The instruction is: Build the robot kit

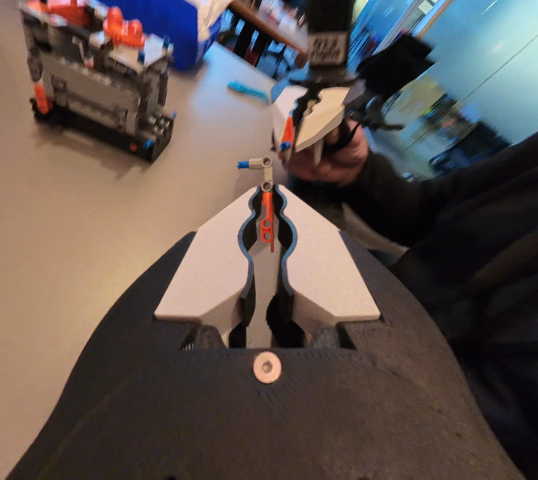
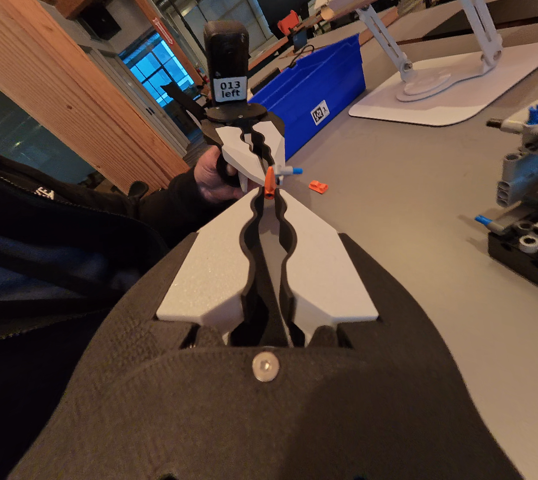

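While the left gripper pinches a grey-and-orange brick piece and the right gripper clamps an orange part, a brick model, blue bin and white stand crowd the tabletop.

Two close, mutually facing wrist views

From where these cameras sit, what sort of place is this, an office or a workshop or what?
Most likely a shared workshop or maker space. A half-built grey and orange brick model stands on a grey worktable, beside a blue parts bin, with a heavy timber post and exposed ceiling ducts behind.
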Action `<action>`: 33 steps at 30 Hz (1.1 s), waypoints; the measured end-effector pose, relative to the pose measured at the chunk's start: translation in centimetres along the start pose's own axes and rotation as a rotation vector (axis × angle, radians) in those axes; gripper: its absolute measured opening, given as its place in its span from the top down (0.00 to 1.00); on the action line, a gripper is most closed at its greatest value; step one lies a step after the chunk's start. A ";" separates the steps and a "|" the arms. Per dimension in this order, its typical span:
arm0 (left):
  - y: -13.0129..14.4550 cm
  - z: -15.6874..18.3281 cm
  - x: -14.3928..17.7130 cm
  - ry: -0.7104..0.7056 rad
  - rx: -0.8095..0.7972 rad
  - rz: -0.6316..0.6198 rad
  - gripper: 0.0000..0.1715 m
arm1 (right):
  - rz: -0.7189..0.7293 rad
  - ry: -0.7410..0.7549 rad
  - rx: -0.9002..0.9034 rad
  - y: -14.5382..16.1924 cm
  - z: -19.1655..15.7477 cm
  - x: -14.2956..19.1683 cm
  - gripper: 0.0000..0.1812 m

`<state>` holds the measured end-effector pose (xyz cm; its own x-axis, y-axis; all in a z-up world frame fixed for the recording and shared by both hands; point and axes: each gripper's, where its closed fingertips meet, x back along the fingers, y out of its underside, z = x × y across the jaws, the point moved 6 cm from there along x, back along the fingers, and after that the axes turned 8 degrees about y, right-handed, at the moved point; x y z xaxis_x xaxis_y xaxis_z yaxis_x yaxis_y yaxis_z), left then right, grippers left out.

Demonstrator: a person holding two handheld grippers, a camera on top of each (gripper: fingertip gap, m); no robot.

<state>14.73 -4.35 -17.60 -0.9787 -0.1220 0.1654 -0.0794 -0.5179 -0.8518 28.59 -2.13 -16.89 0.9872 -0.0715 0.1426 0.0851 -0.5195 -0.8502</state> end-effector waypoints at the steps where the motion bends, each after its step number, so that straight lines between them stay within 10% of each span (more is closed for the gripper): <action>1: -0.5 0.3 0.2 0.030 -0.003 0.054 0.97 | 0.011 -0.011 0.002 -0.2 -0.3 -0.1 0.97; 15: -2.1 1.9 0.2 0.204 -0.019 0.233 0.97 | 0.061 -0.062 0.044 -1.2 -2.4 -1.3 0.98; 33: -2.7 2.7 0.3 0.096 -0.141 0.241 0.97 | 0.061 0.095 0.185 -1.9 -3.8 -1.4 0.98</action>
<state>15.18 -5.25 -13.94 -0.9854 -0.1428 -0.0925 0.1388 -0.3598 -0.9226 26.53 -4.24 -13.56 0.9748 -0.1829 0.1281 0.0578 -0.3474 -0.9359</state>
